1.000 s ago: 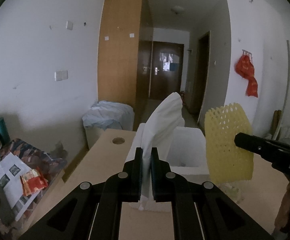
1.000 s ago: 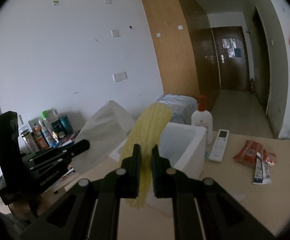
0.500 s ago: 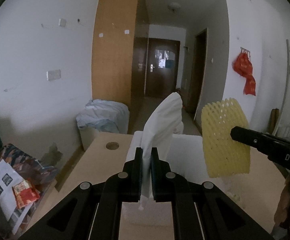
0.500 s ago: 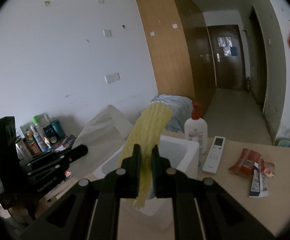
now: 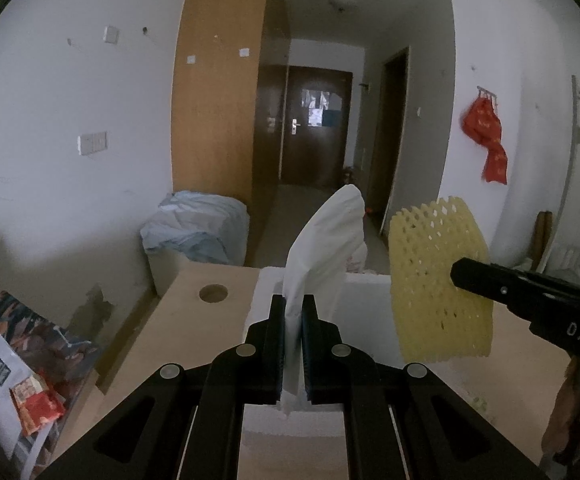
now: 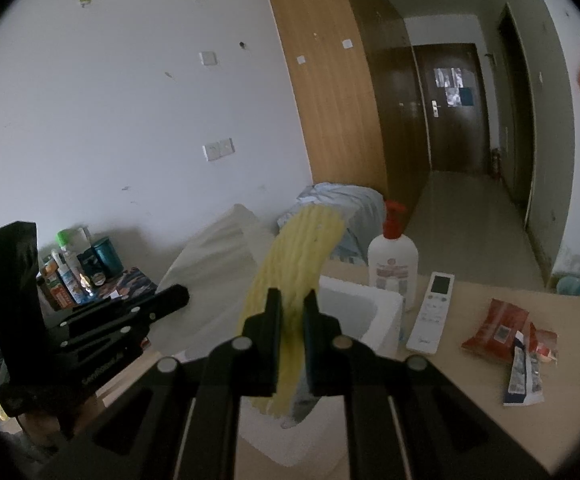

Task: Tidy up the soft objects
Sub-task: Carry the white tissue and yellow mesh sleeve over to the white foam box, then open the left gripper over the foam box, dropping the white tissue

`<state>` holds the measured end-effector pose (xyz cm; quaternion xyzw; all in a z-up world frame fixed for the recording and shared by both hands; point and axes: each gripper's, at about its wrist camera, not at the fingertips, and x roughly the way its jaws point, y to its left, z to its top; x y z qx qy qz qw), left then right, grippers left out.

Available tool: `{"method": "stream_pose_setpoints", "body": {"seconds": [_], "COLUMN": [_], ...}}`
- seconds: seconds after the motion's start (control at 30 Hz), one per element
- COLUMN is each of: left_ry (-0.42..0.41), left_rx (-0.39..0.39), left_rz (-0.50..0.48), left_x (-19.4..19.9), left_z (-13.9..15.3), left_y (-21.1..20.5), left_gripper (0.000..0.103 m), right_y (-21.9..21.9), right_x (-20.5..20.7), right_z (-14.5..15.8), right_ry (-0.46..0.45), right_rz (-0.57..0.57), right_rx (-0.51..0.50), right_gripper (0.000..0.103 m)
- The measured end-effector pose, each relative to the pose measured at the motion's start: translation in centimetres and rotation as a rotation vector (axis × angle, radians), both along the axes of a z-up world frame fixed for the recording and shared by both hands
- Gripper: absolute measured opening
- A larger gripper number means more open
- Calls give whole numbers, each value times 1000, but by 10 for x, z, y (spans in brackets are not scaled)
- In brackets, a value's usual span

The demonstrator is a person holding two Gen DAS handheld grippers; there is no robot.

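My left gripper (image 5: 293, 300) is shut on a white soft sheet (image 5: 322, 240) that stands up from its jaws, held above the near rim of a white foam box (image 5: 364, 292). My right gripper (image 6: 293, 296) is shut on a yellow foam net sleeve (image 6: 302, 248), held over the same white foam box (image 6: 370, 312). In the left wrist view the yellow net sleeve (image 5: 438, 280) hangs to the right of the sheet, pinched by the right gripper's black fingers (image 5: 502, 284). In the right wrist view the white sheet (image 6: 209, 260) shows at the left, with the left gripper's body (image 6: 89, 320) in front of it.
On the tan table (image 6: 530, 400) lie a white pump bottle (image 6: 393, 264), a white remote (image 6: 430, 308) and red snack packets (image 6: 506, 328) to the box's right. A side table with bottles (image 6: 77, 272) stands at the left. The table has a round cable hole (image 5: 213, 293).
Both grippers have moved forward over the table with their loads, and the foam box now lies nearer and lower in both views. The grips are unchanged.
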<state>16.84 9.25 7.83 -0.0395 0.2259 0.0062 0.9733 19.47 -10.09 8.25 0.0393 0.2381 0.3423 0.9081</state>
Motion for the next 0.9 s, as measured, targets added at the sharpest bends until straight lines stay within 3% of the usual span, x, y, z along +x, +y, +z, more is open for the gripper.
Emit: {"method": "stream_pose_setpoints", "body": {"seconds": [0.7,0.77,0.8,0.83,0.9], "left_ry": [62,68,69,69,56], "left_rx": [-6,-1,2,3,5], "left_rz": [-17,-4,-3,-4,12], "left_x": [35,36,36,36,34], "left_z": [-19,-19,-19,-20,-19], "left_y": [-1,-2,-2,-2,-2], "left_gripper": [10,18,34,61,88], "right_y": [-3,-3,-3,-3,-3], "right_x": [20,20,20,20,20], "right_z": [-9,-9,-9,-9,-9], "right_ry": [33,34,33,31,31], "right_rz": [-30,-29,-29,-30,-30], "right_rx": [0,1,0,0,3], "right_gripper": [13,13,13,13,13]}}
